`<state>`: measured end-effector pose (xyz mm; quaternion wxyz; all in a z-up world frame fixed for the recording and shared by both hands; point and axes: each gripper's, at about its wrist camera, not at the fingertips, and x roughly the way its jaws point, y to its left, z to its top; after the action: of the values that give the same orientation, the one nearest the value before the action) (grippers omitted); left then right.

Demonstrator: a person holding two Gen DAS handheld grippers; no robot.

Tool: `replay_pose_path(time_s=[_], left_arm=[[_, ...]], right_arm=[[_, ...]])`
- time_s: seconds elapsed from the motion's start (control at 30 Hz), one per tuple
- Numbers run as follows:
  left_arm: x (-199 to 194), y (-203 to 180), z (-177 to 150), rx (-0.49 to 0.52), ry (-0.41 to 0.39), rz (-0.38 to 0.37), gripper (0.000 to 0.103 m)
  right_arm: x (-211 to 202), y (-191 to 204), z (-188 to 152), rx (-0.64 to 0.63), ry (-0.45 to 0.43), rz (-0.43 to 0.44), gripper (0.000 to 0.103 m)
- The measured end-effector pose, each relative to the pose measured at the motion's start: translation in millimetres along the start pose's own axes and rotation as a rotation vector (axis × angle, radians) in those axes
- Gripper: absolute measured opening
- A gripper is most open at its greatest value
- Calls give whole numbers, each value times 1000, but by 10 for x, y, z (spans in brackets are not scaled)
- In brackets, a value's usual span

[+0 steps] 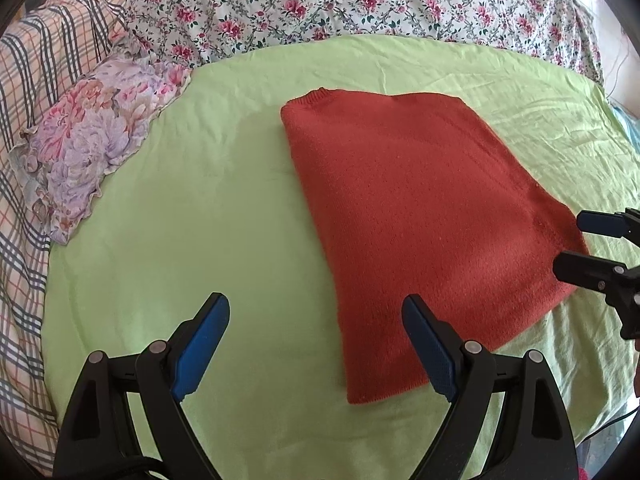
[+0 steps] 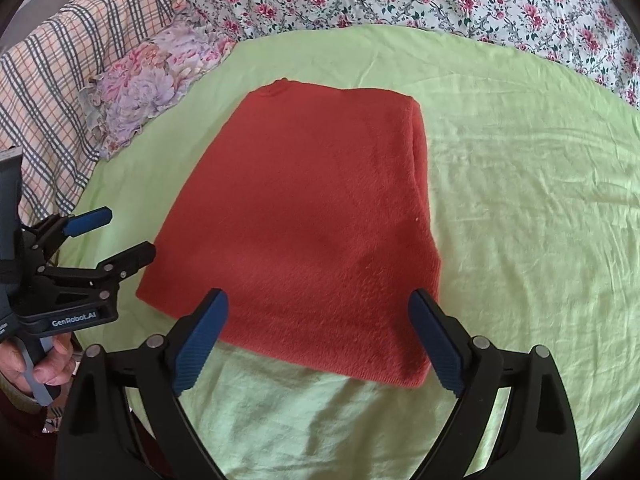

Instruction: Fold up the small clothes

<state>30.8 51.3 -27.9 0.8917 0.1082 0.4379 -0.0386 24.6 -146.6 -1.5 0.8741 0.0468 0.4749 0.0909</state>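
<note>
Left gripper (image 1: 316, 344): jaws spread wide, nothing held, poised just above the green sheet (image 1: 180, 220) at the near left corner of the sweater. Right gripper (image 2: 318, 340): likewise spread and empty, straddling the near hem toward its right corner.

Task item: a rust-red knit sweater (image 1: 400, 208), lying flat in the middle of the sheet as a tidy, roughly rectangular panel, ribbed neckline at the far end, sleeves apparently already tucked in. A further fold, hem toward neckline, is judged to be the step in hand.

For a clean fold, the two near corners should be pinched at matching depth, all layers caught together, then lifted evenly and carried to the far edge so the sides stay aligned. Thick knit may slip from a shallow pinch; a deeper bite is advised.

Surroundings: a floral pillow (image 1: 88, 140) at far left, a floral quilt (image 1: 360, 0) behind, a plaid blanket (image 1: 40, 80) at the left margin.
</note>
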Motion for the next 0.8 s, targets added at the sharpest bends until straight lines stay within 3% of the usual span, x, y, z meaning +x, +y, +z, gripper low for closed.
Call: replay_pose_path(time_s=[0.8], left_arm=[[124,-89,164,-1,2,-51,89]], right_arm=[[112,-66,140,43,-7,23,92]])
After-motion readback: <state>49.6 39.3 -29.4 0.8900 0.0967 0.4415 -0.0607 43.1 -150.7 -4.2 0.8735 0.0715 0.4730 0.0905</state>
